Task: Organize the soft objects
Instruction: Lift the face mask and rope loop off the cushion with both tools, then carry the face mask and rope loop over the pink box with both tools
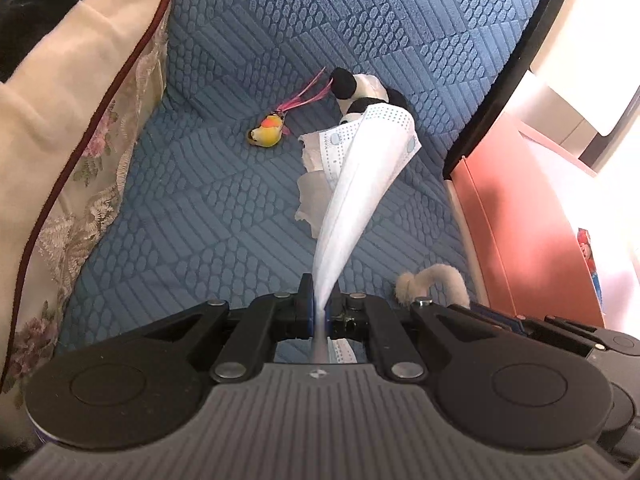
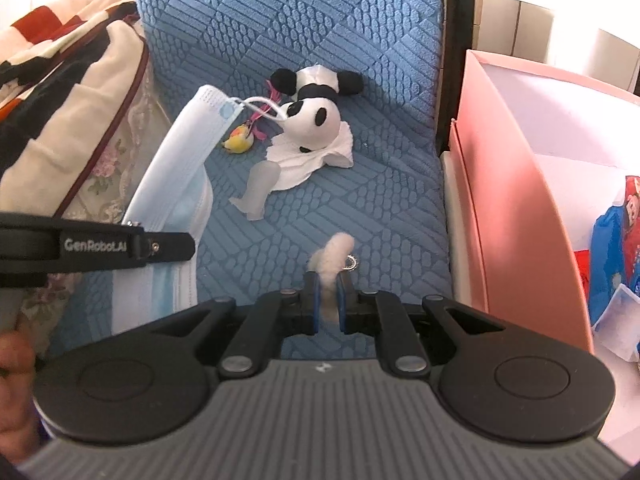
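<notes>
My left gripper (image 1: 322, 296) is shut on a light blue face mask (image 1: 360, 184), which stands up from the jaws over the blue quilted seat (image 1: 192, 216). The right wrist view shows that same left gripper (image 2: 168, 246) from the side with the mask (image 2: 180, 160), an ear loop dangling from its top. My right gripper (image 2: 327, 280) is shut on a small fluffy white piece (image 2: 334, 254) with a metal ring. A panda plush (image 2: 316, 112) lies on a white tissue (image 2: 304, 164) further back, and a yellow bird toy (image 2: 240, 142) with pink feathers lies to its left.
A cream floral pillow (image 1: 80, 128) and a striped blanket (image 2: 44, 40) fill the left side. A pink box (image 2: 500, 160) stands right of the seat with colourful packets (image 2: 616, 232) inside. A pale translucent piece (image 2: 258, 190) lies by the tissue. A hand (image 2: 12, 364) shows at lower left.
</notes>
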Demonstrator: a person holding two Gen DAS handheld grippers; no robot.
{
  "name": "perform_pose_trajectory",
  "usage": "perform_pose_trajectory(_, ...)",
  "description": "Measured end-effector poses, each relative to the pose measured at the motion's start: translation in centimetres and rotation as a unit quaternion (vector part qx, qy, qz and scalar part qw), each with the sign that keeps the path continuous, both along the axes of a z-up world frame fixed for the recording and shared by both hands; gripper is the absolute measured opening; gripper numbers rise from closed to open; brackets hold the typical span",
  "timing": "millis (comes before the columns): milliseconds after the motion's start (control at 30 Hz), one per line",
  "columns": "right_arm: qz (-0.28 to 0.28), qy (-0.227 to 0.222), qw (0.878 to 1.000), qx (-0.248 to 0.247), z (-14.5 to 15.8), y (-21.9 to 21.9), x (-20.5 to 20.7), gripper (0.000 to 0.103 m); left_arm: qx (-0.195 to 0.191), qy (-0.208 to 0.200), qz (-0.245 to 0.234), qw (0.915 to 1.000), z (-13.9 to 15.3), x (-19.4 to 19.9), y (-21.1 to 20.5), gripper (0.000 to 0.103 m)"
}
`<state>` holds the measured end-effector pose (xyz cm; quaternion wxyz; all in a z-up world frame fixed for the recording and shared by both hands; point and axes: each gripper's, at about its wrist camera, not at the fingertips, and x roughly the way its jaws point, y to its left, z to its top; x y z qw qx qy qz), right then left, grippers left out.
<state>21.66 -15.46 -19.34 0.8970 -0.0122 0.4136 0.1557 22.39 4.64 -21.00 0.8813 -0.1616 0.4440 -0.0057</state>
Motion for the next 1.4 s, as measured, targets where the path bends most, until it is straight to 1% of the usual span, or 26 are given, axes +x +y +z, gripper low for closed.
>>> perform_pose_trajectory(100, -0.002, 0.000, 1.000, 0.001, 0.2, -0.2, -0.2, 0.012, -0.005, -0.001, -0.004, 1.0000, 0.2, -0.1, -0.1, 0.006)
perform_pose_trajectory(233, -0.009, -0.008, 1.000, 0.000, 0.7, -0.7, -0.7, 0.012, 0.002, -0.006, -0.010, 0.9999, 0.5, -0.4, -0.5, 0.006)
perform_pose_trajectory(300, -0.012, -0.008, 1.000, 0.008, 1.0, -1.2, -1.0, 0.012, 0.009, -0.012, -0.014, 0.9998, 0.9, -0.6, -0.8, 0.006)
perform_pose_trajectory(400, -0.012, -0.008, 1.000, 0.012, 1.3, -1.7, -1.5, 0.012, 0.006, -0.016, -0.018, 0.9997, 1.3, -0.8, -1.0, 0.006)
perform_pose_trajectory(467, -0.009, -0.010, 1.000, 0.010, 1.4, -1.9, -1.7, 0.012, 0.012, -0.016, -0.018, 0.9996, 1.6, -1.0, -1.3, 0.006)
perform_pose_trajectory(600, -0.012, -0.009, 1.000, 0.017, 1.9, -2.6, -2.1, 0.012, 0.005, -0.020, -0.016, 0.9996, 2.4, -1.6, -1.5, 0.006)
perform_pose_trajectory(667, -0.011, -0.013, 1.000, 0.018, 2.4, -3.0, -2.3, 0.012, 0.004, -0.020, -0.021, 0.9996, 2.8, -1.8, -1.5, 0.006)
perform_pose_trajectory(800, -0.008, -0.015, 1.000, 0.026, 3.4, -3.8, -2.6, 0.012, -0.021, -0.013, -0.008, 0.9997, 3.1, -2.6, -1.4, 0.006)
perform_pose_trajectory(967, -0.003, -0.026, 0.999, 0.026, 4.9, -4.4, -2.8, 0.012, -0.016, -0.014, -0.012, 0.9997, 3.9, -3.2, -2.7, 0.006)
perform_pose_trajectory(1167, -0.003, -0.036, 0.999, 0.037, 6.9, -5.4, -3.0, 0.012, -0.030, -0.019, -0.024, 0.9991, 5.5, -3.2, -3.6, 0.006)
perform_pose_trajectory(1267, 0.003, -0.045, 0.998, 0.037, 7.8, -5.7, -3.0, 0.012, -0.023, -0.023, -0.024, 0.9992, 6.4, -3.3, -4.2, 0.006)
perform_pose_trajectory(1333, 0.007, -0.051, 0.998, 0.037, 8.5, -5.8, -2.9, 0.008, -0.026, -0.028, -0.024, 0.9990, 6.9, -3.3, -4.6, 0.006)
perform_pose_trajectory(1400, 0.010, -0.057, 0.998, 0.038, 9.2, -6.1, -2.9, 0.008, -0.029, -0.032, -0.024, 0.9988, 7.5, -3.5, -5.0, 0.006)
